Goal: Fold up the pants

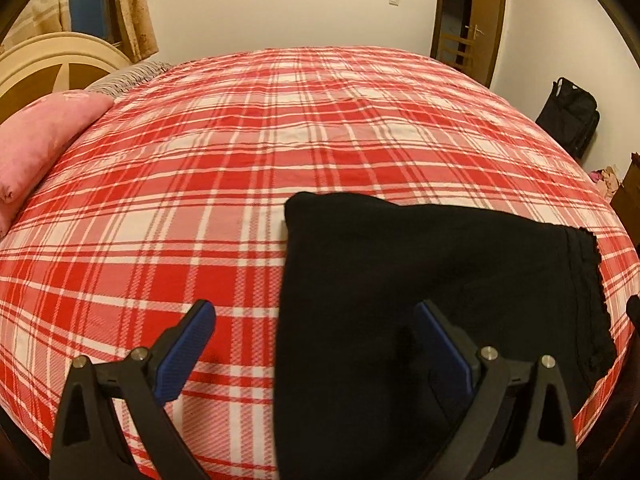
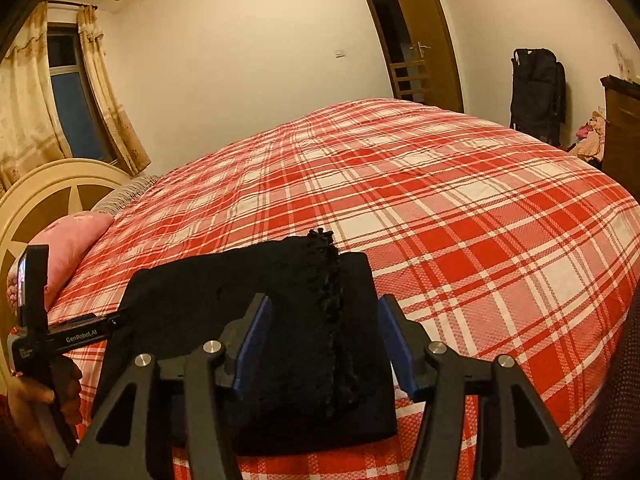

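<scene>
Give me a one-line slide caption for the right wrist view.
Open right gripper poised over folded black pants on a red plaid bedspread.

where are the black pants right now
The black pants lie folded on the near edge of the plaid bed, right of center in the left wrist view and just ahead of the right gripper.

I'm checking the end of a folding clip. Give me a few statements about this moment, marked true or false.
1. The black pants lie folded into a compact stack on the plaid bedspread. True.
2. The left gripper is clamped on the pants. False: its jaws stand wide open, holding nothing.
3. The right gripper is open. True.
4. A pink pillow lies by the headboard. True.
5. The pants hang off the bed onto the floor. False: they rest on the bed.
</scene>
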A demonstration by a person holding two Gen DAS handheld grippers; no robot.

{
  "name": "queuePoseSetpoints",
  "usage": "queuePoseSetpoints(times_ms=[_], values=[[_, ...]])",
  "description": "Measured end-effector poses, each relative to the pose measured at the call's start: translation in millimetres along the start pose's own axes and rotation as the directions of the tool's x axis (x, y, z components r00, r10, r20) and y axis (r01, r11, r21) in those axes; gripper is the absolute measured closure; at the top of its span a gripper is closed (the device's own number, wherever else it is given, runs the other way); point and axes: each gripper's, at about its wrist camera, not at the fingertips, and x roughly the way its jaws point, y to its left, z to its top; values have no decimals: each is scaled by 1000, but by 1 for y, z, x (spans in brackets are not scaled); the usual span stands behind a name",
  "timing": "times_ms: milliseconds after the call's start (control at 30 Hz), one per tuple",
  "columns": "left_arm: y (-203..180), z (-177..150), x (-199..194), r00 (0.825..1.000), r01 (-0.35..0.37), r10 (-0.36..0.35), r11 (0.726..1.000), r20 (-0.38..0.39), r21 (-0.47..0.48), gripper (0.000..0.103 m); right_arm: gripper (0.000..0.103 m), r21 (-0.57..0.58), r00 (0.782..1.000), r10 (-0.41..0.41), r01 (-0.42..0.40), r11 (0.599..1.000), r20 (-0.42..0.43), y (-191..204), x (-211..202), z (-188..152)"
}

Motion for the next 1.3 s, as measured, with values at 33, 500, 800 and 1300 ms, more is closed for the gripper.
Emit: queuePoseSetpoints(times_ms=[33,500,800,1300], values=[[0,0,1,1000,1,-1,1000,-3,2,2,46,-2,1000,0,0,1000,-1,0,1,1],[-10,0,9,1000,3,-3,1000,-24,20,2,46,13,1000,-27,27,1000,-2,-6,5,6],[-11,0,12,993,114,-115,993,-29,-26,2,43,54,1000,-7,9,999,-30,-19,15,11],[-17,-6,27,991,94,-98,995,-90,-44,0,22,134,980,80,-56,989,-180,-21,62,-17]])
